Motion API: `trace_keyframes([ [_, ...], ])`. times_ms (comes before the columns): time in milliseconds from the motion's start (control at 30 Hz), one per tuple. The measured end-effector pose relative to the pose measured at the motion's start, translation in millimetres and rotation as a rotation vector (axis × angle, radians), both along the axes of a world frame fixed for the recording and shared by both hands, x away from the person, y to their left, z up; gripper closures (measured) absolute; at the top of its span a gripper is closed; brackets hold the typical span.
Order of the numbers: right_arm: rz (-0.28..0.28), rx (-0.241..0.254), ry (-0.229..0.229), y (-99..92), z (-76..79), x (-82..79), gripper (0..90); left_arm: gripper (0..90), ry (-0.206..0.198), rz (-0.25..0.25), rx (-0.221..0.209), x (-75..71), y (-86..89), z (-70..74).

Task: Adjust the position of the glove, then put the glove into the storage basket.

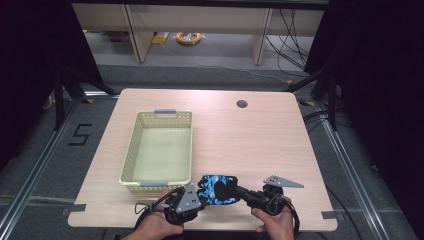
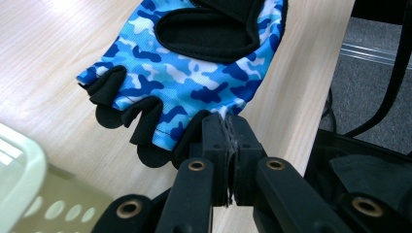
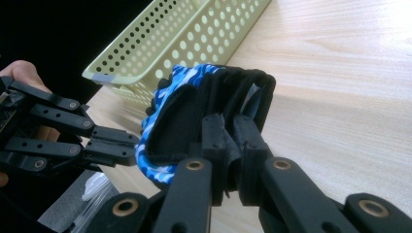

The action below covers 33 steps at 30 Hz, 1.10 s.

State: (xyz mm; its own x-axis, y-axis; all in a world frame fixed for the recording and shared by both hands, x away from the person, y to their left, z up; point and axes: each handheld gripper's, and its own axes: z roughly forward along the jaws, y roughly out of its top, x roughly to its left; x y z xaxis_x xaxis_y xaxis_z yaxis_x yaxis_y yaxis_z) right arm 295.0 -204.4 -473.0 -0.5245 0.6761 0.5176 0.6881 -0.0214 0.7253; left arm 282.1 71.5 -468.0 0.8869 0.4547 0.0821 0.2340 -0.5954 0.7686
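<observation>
the glove (image 1: 218, 189) hangs stretched between the two grippers just off the basket's (image 1: 131, 159) near right corner, over the front edge of the surface (image 1: 260, 135). its long axis runs side to side, finger stubs toward the left gripper (image 1: 199, 194), cuff toward the right gripper (image 1: 239, 190). the left gripper is pinched tight on the finger-end hem, the right gripper clamped on the folded cuff. the basket's open top lies up and left of the glove, closer to the left hand (image 1: 155, 227); a drop would likely call for carrying it that way. the glove is fingerless, blue camouflage fabric with a black palm pad and black trim, limp and thin.
</observation>
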Motion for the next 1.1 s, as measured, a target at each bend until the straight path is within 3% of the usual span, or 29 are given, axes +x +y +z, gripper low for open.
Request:
trace_keyframes([
  [33,0.016,-0.013,-0.03,-0.9,-0.4,1.4,85.3,87.0,-0.013,-0.006,0.009,-0.3,0.9,1.8],
  [67,0.009,-0.006,-0.017,0.9,1.0,-0.4,85.3,87.0,-0.009,-0.006,0.012,-0.7,1.6,2.5],
  [100,0.021,-0.015,-0.037,0.1,1.3,0.2,85.3,87.0,-0.022,-0.008,0.021,-0.6,2.6,4.1],
  [167,0.013,-0.003,-0.016,2.8,3.0,-0.5,85.3,87.0,-0.02,0.0,0.024,-1.2,4.8,6.4],
  [200,0.02,-0.015,-0.04,2.2,2.8,1.0,85.3,87.0,-0.029,-0.009,0.017,-0.9,5.7,7.9],
  [267,0.015,0.012,-0.004,5.8,6.4,0.1,85.3,87.0,-0.023,0.008,0.012,-1.2,7.2,10.1],
  [367,0.027,-0.018,-0.06,6.4,7.0,4.4,85.3,87.0,-0.024,0.015,0.004,-0.3,9.1,14.4],
  [433,0.036,-0.008,-0.052,8.0,11.2,5.6,85.4,87.0,-0.035,0.015,0.003,0.5,10.5,17.6],
  [500,0.048,-0.002,-0.05,9.2,13.1,7.3,85.3,87.0,-0.015,0.01,0.022,0.8,12.8,22.1],
  [567,0.044,-0.01,-0.052,11.5,16.6,9.5,85.3,87.0,-0.037,0.039,0.001,0.1,14.1,24.8],
  [600,0.044,0.01,-0.034,14.6,20.6,8.9,85.4,87.0,-0.043,0.034,0.02,0.7,16.5,28.6],
  [633,0.046,0.001,-0.049,16.1,22.6,10.6,85.3,87.0,-0.045,0.041,0.0,1.1,17.0,29.1],
  [667,0.053,-0.01,-0.074,16.6,23.7,13.1,85.4,87.0,-0.046,0.043,0.019,1.2,20.3,34.3],
  [733,0.05,-0.001,-0.071,22.8,31.7,13.7,85.4,87.0,-0.06,0.049,0.012,0.8,23.6,39.7],
  [767,0.074,-0.011,-0.117,25.0,33.9,17.1,85.4,87.0,-0.064,0.055,0.006,0.9,26.8,43.6],
  [833,0.075,0.012,-0.08,33.2,46.6,15.2,85.4,87.0,-0.073,0.059,-0.01,1.2,31.9,49.2],
  [900,0.109,0.003,-0.134,38.4,54.7,20.9,85.4,87.0,-0.071,0.076,-0.025,0.9,39.2,57.0],
  [1100,0.145,-0.001,-0.145,52.9,73.7,28.7,85.5,87.1,-0.081,0.103,-0.044,2.3,54.6,71.9],
])
